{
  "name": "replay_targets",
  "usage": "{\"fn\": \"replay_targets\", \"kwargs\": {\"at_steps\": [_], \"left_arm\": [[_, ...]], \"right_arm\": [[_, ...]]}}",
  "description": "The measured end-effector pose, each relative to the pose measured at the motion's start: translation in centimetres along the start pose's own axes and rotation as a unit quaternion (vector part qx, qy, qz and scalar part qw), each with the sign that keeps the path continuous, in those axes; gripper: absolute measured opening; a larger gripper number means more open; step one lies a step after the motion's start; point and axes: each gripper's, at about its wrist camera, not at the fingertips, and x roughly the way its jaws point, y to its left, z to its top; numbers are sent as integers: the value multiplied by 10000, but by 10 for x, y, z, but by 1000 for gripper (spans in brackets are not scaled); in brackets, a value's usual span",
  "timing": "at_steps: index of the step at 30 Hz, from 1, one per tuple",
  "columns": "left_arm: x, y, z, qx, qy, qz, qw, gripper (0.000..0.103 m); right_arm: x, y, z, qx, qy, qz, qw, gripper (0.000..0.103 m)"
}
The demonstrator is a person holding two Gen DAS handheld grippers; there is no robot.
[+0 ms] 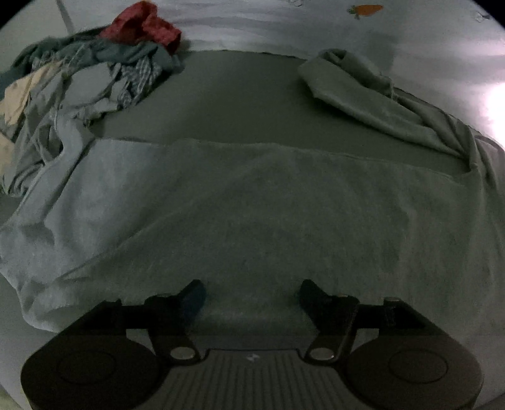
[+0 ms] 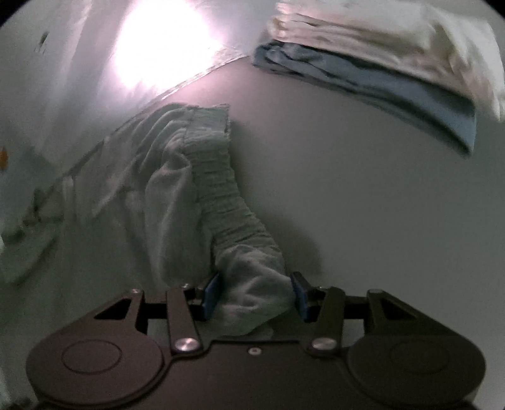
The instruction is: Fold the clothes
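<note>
A pale grey garment (image 1: 252, 205) lies spread over the dark grey surface (image 1: 221, 104) in the left wrist view, one end bunched at the far right. My left gripper (image 1: 251, 290) hovers over its near edge, jaws open, with nothing between the fingers. In the right wrist view the garment's ribbed elastic waistband (image 2: 217, 176) runs up from my right gripper (image 2: 255, 293). That gripper is shut on a thick bunch of the cloth, and the blue pads (image 2: 210, 293) press it on both sides.
A heap of unfolded clothes (image 1: 79, 82) with a red garment (image 1: 142, 25) on top lies at the far left. A folded stack, white cloth (image 2: 378, 41) on blue cloth (image 2: 394, 91), sits at the far right. A pale sheet with a carrot print (image 1: 366, 9) borders the surface.
</note>
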Motion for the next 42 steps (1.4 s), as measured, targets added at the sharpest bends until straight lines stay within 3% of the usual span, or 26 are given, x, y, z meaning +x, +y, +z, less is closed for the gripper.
{"fn": "replay_targets", "kwargs": {"at_steps": [3,5,10,13,15,19,23,25,28,32,34,36,37,38,40,42], "left_arm": [[3,3,2,-5,69,-27,10000,80],[6,4,4,38,112,-27,9999,85],[15,3,11,169,249,-105,9995,101],[18,2,14,230,279,-144,9992,103],[19,2,14,252,266,-164,9992,103],[18,2,11,263,196,-175,9993,103],[17,2,9,258,136,-174,9994,103],[16,2,8,258,110,-175,9995,103],[16,2,7,259,80,-176,9995,103],[16,2,8,269,84,-181,9994,103],[16,2,8,275,90,-183,9994,103],[16,3,9,284,102,-187,9994,103],[16,3,9,290,109,-191,9993,103],[16,3,9,291,108,-193,9993,103],[16,3,9,294,107,-196,9993,103],[16,3,8,292,92,-194,9993,103]], "right_arm": [[-3,-21,6,871,-28,416,9953,53],[-6,-36,6,1514,-96,699,9859,56],[-2,-79,-4,3226,-156,1443,9354,60],[5,-90,-10,3628,-117,1460,9203,53],[8,-85,-11,3434,-70,1373,9291,38],[6,-60,-12,2626,-190,1219,9570,34],[9,-59,-16,2830,-88,1556,9464,35],[13,-69,-17,3107,81,1393,9402,39],[17,-83,-23,3655,176,1585,9170,40],[22,-95,-24,4069,392,1877,8931,49],[33,-102,-27,4505,647,2227,8621,51],[49,-104,-34,5023,1001,2616,8181,51],[52,-103,-37,5099,1064,2713,8093,51],[54,-102,-39,5160,1109,2774,8028,51],[56,-97,-39,5195,1063,2668,8048,46],[58,-96,-40,5321,919,2737,7959,40]]}}
